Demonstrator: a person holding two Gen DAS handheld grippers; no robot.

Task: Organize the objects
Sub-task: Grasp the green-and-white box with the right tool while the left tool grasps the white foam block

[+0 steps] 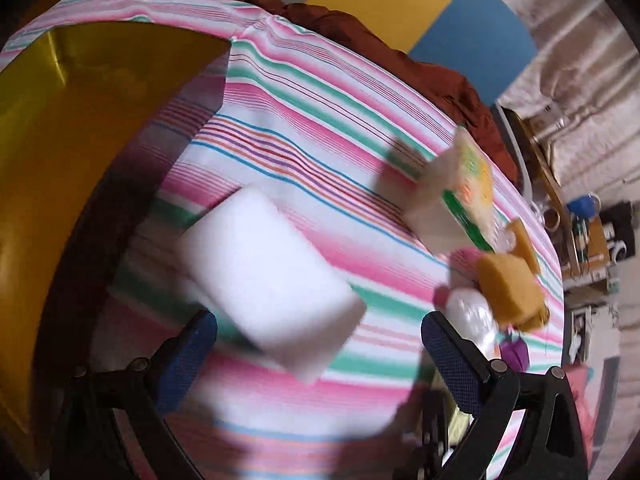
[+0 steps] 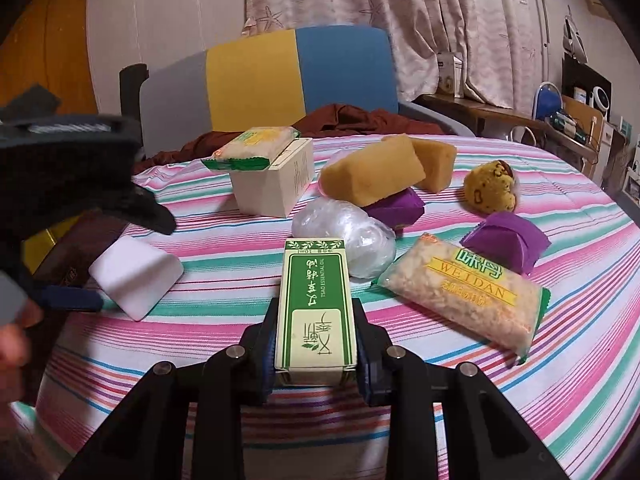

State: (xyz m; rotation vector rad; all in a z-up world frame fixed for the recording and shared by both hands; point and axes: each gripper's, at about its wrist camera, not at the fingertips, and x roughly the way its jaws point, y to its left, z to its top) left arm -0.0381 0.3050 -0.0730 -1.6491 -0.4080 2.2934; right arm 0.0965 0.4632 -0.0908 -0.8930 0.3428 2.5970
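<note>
My left gripper (image 1: 320, 336) is open, its blue pads wide apart, just behind a white foam block (image 1: 268, 284) lying on the striped cloth; the block also shows in the right wrist view (image 2: 136, 276). My right gripper (image 2: 316, 344) is shut on a green and cream essential oil box (image 2: 315, 308), held above the table. Ahead lie a clear plastic wad (image 2: 348, 236), two yellow sponges (image 2: 376, 174), two purple packets (image 2: 506, 244), a Weidan snack pack (image 2: 464, 300) and a white box (image 2: 276, 184) with a snack pack on top.
A gold and brown box (image 1: 72, 152) stands at the left table edge beside the foam block. A spotted yellow ball (image 2: 490, 188) lies far right. A blue and yellow chair (image 2: 296, 76) with brown cloth stands behind the table.
</note>
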